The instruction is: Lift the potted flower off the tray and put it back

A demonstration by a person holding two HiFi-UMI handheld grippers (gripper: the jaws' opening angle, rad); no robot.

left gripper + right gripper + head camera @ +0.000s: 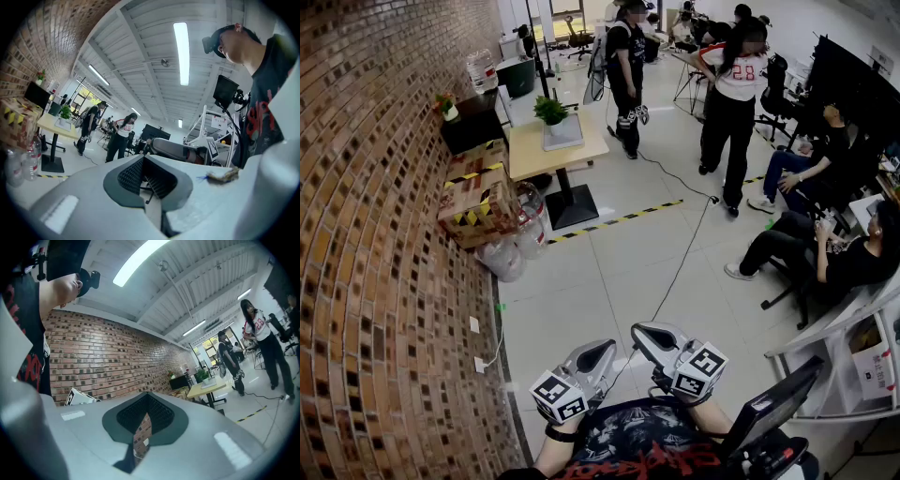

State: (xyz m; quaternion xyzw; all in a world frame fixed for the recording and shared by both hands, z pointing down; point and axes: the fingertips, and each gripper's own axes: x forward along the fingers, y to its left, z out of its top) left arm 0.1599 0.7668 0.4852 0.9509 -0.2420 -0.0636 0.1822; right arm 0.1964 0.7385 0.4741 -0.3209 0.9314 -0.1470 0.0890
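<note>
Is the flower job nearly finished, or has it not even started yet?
It looks not started. Done: nothing that shows; the potted flower sits on its tray on the far table. In hand: nothing. The left claw and right claw are both shut and empty, held near the person's body. Left: going over to the table, lifting the pot off and setting it back.
</note>
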